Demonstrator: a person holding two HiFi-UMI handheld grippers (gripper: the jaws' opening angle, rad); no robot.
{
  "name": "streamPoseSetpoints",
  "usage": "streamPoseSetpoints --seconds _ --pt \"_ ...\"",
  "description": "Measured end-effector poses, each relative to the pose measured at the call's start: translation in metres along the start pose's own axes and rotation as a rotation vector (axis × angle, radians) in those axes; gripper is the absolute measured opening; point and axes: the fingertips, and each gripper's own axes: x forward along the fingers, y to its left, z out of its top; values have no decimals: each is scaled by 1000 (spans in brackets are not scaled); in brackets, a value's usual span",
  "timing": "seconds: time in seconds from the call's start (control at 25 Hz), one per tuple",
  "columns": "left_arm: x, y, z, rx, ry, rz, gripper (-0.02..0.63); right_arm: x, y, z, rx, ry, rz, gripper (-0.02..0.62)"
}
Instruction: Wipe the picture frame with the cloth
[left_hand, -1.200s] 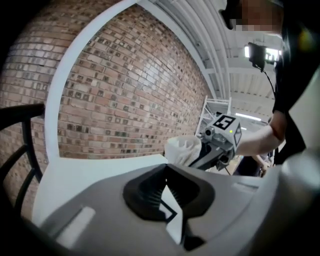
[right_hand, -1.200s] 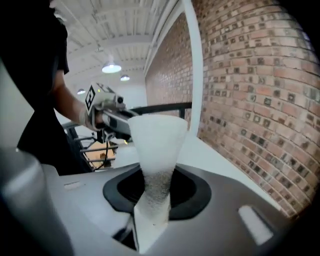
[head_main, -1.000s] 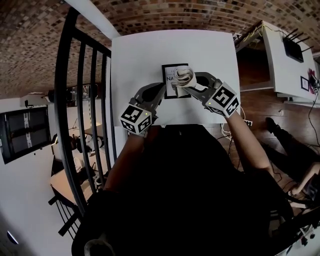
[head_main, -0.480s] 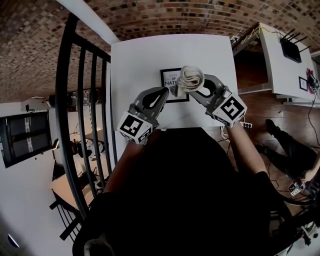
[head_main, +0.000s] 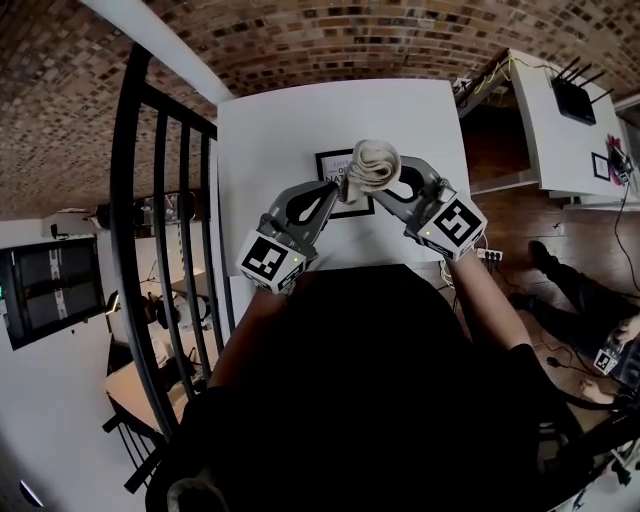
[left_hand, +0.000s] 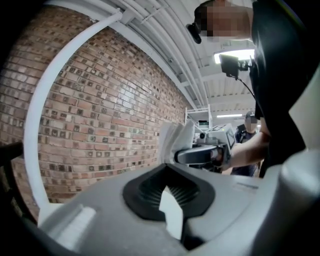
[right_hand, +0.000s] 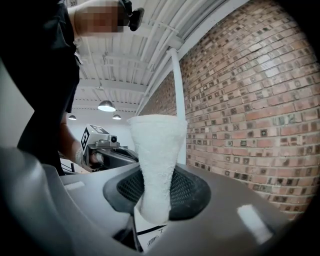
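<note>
The black picture frame (head_main: 332, 165) lies flat on the white table (head_main: 300, 120); its right half is hidden under the cloth. My right gripper (head_main: 383, 178) is shut on the rolled beige cloth (head_main: 371, 164) and holds it upright above the frame. In the right gripper view the cloth (right_hand: 157, 150) stands up from between the right gripper's (right_hand: 157, 176) pads, and a strip of the frame (right_hand: 150, 237) shows below. My left gripper (head_main: 329, 188) is shut and holds nothing, its tips over the frame's left side. The left gripper view shows the left gripper's (left_hand: 167, 167) tips together, with the cloth (left_hand: 175, 142) beyond.
A black metal railing (head_main: 160, 200) runs along the table's left side. To the right stands a second white table (head_main: 570, 130) with a router and cables. A person's legs (head_main: 580, 300) lie on the wooden floor at the right.
My right gripper has raised the cloth off the frame's face and tipped it upward. Both grippers have drawn slightly back toward me.
</note>
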Motion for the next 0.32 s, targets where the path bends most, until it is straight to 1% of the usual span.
streamPoseSetpoints --seconds 0.16,0.32 --pt "3 4 0 -21 5 3 2 4 1 0 2 -5 7 112" --pt "4 8 -7 -23 2 -16 0 6 0 -3 3 -5 0 112"
